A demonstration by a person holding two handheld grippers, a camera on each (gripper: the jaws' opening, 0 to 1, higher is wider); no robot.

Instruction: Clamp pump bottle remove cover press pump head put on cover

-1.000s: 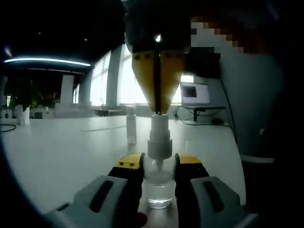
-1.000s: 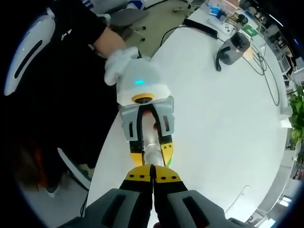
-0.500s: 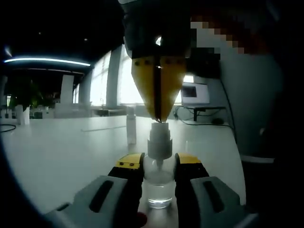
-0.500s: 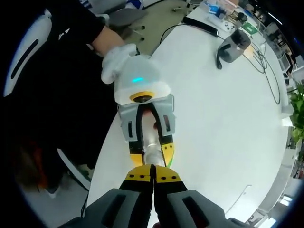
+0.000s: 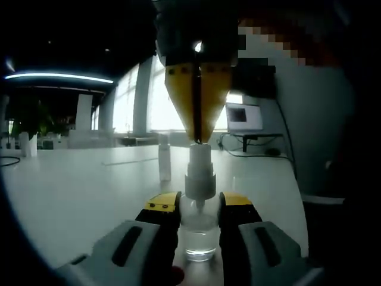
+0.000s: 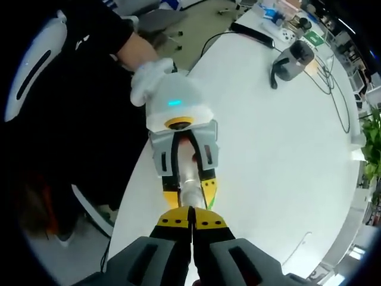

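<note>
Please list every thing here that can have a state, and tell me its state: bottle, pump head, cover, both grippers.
pump bottle: upright on the table, clamped between the left gripper's jaws.
pump head: uncovered, the right gripper's tips on top of it.
cover: off, standing on the table behind the bottle.
left gripper: shut on the bottle.
right gripper: jaws together, pointing down.

pump bottle (image 5: 199, 229) on table (image 5: 77, 185), cover (image 5: 164, 158) behind it

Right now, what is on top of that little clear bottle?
A white pump head tops the bottle. The right gripper touches it with jaws together, hiding the head's top. Left gripper clamps the bottle.
</note>
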